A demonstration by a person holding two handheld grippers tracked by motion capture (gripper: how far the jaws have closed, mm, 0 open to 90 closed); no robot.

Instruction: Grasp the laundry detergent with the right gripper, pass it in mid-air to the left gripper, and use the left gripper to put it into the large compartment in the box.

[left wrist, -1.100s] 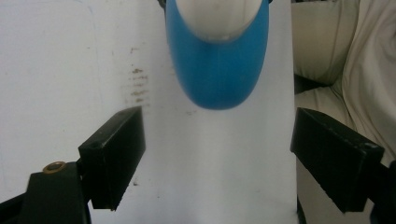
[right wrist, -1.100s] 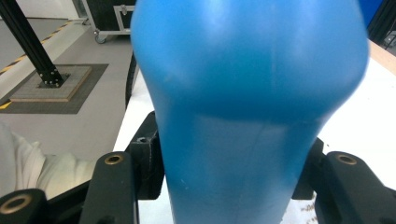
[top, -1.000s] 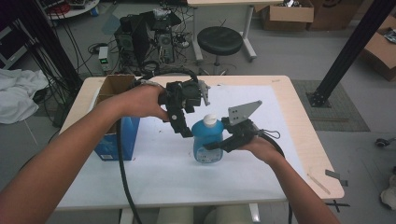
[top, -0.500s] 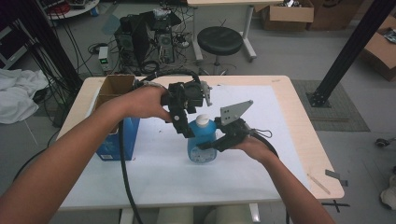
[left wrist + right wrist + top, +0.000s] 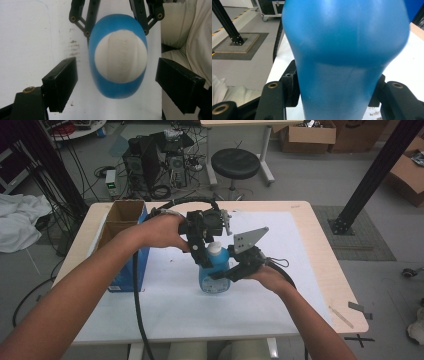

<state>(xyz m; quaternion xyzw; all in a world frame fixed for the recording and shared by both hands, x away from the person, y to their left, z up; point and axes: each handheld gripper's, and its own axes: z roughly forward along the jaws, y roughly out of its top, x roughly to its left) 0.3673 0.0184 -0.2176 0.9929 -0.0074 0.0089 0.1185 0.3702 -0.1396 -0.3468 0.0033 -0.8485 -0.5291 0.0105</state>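
A blue bottle (image 5: pixel 214 276) with a white cap (image 5: pixel 215 248) stands upright on the white mat (image 5: pixel 310 270) at the table's middle. My right gripper (image 5: pixel 223 274) comes in from the right and is shut on the bottle's body; in the right gripper view the blue bottle (image 5: pixel 342 50) is pressed between both jaws of my right gripper (image 5: pixel 334 95). My left gripper (image 5: pixel 203 251) hangs just above and to the left of the cap, pointing down. In the left gripper view my left gripper (image 5: pixel 117 83) is open, its pads (image 5: pixel 62 82) wide on either side of the cap (image 5: pixel 120 56), not touching it.
An open cardboard box (image 5: pixel 122 245) with a blue side stands at the table's left end. A black cable (image 5: pixel 137 305) trails from the left gripper over the front edge. A stool (image 5: pixel 235 164) and computer gear (image 5: pixel 150 155) stand on the floor behind the table.
My right gripper has carried the bottle a little to the left, under the left gripper. The left gripper has hardly moved.
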